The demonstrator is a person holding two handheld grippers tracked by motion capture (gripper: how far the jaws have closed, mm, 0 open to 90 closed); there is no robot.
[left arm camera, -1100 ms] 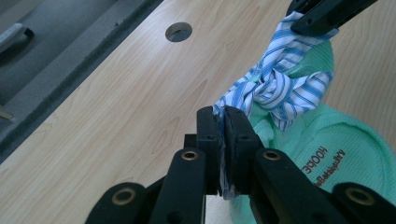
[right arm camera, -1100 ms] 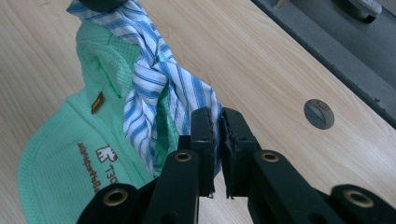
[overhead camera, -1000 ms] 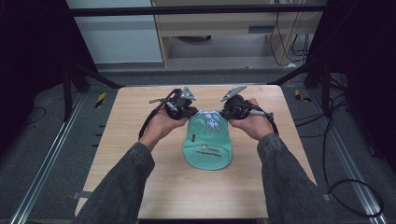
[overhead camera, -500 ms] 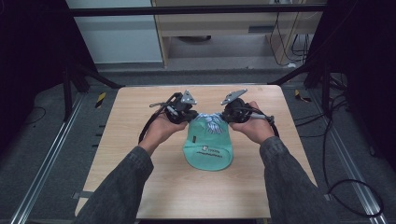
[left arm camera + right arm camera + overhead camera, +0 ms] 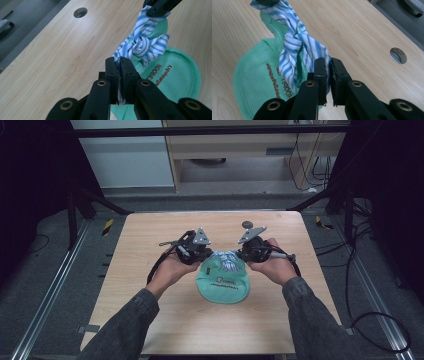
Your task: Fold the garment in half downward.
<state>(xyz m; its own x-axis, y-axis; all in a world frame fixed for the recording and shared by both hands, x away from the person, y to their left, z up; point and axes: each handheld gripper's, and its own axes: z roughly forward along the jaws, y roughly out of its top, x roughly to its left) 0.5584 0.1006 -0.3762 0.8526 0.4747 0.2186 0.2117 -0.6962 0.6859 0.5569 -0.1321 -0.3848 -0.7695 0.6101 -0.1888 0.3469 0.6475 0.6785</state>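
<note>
While the bib [image 5: 223,281] lies mid-table [image 5: 150,240], print partly readable as "HOOKE" | left gripper [image 5: 119,65] clamps one striped tie [image 5: 142,45] end | knot [image 5: 295,40] raised between grippers | right gripper [image 5: 329,67] clamps the other end.

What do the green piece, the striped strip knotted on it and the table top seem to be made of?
Green bib: waffle-knit cloth, matte, with a grid texture and printed lettering. Striped ties: thin woven fabric, blue and white, creasing softly at the knot. Table: pale wood-grain top, smooth, likely laminate or veneer.
</note>
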